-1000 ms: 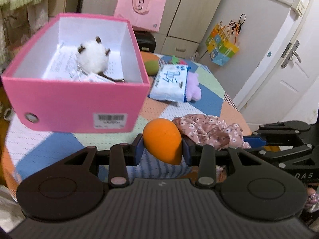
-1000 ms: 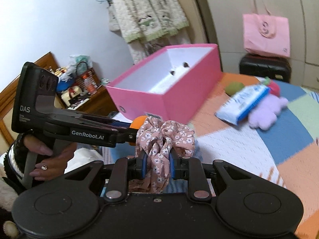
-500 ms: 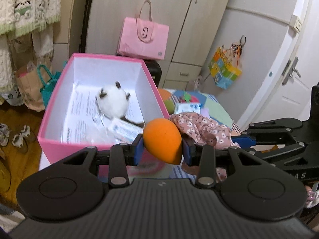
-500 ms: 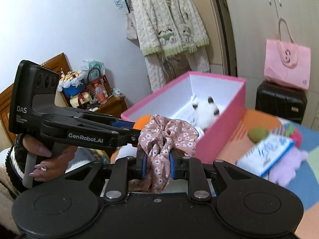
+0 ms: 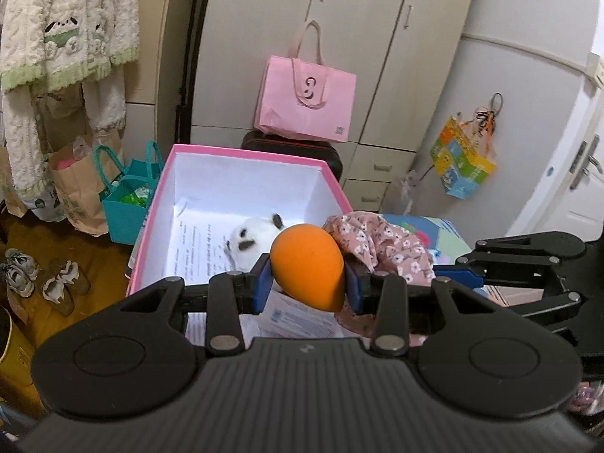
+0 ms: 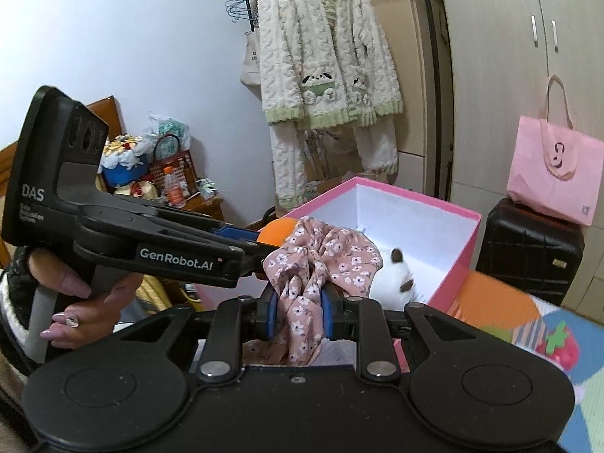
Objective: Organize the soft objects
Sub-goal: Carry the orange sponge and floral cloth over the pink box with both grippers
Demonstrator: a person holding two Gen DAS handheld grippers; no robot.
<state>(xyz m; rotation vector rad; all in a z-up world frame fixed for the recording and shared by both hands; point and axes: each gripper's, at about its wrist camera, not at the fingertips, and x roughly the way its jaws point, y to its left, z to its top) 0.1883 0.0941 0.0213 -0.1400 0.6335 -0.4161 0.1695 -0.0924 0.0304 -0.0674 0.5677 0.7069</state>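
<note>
Bedroom wardrobes stand behind the pink box (image 5: 241, 173). Over it, the left gripper (image 5: 307, 283) pinches a squashy, light orange sponge (image 5: 307, 264) at its middle. The right gripper (image 6: 298, 311) clamps a limp floral scrunchie (image 6: 321, 256) by one fold; neither seems likely to slip.

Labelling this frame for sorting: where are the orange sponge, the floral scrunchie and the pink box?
orange sponge (image 5: 307, 260), left wrist view, its rounded front.
floral scrunchie (image 6: 321, 255), right wrist view, gathered fabric above the pads.
pink box (image 5: 245, 150), left wrist view, far rim.

left hand-held gripper (image 5: 307, 288): jaws clamping inward, tilting slightly downward | right hand-held gripper (image 6: 298, 311): jaws pressing closed, sitting just beside the left | left hand (image 6: 81, 294): fingers wrapping its handle
</note>
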